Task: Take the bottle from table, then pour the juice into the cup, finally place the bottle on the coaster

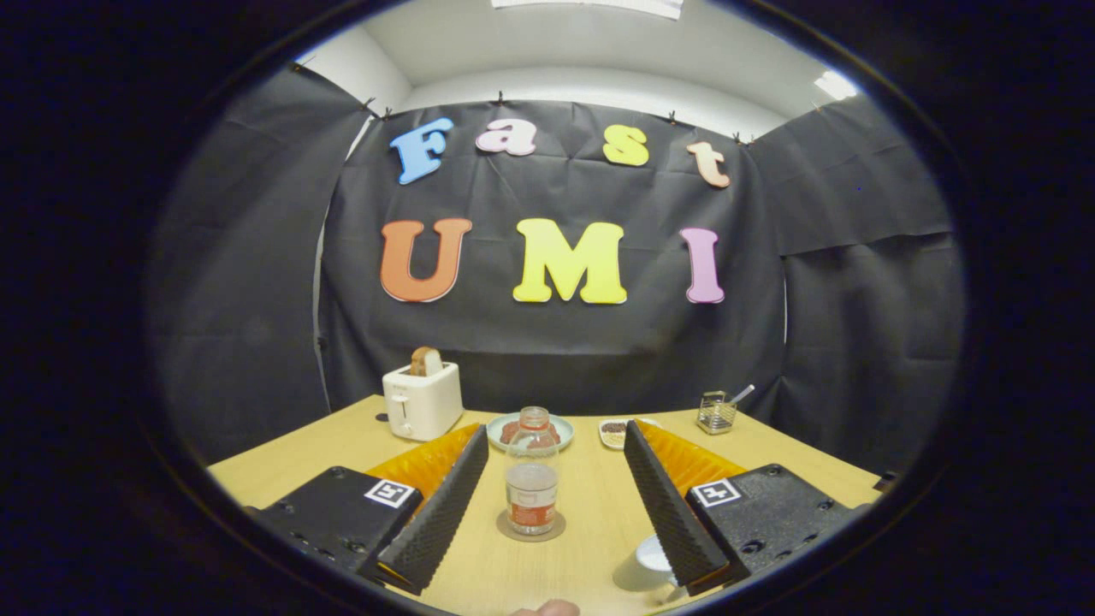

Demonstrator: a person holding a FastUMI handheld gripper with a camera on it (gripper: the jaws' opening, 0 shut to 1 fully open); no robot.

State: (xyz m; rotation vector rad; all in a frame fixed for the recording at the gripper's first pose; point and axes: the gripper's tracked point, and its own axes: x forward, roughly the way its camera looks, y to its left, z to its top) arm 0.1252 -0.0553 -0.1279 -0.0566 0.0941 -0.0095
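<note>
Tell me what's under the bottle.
The bottle stands on a round coaster between the open gripper fingers. Its rim shows; the covered middle can't be seen.

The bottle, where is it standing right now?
In the gripper view the bottle stands upright on a round coaster on the wooden table, between the open tool's two fingers, with a plate just behind it.

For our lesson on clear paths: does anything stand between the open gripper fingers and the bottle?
Nothing visible does. The bottle stands upright on the coaster, ahead between the open gripper fingers, with bare table in the gap.
</note>
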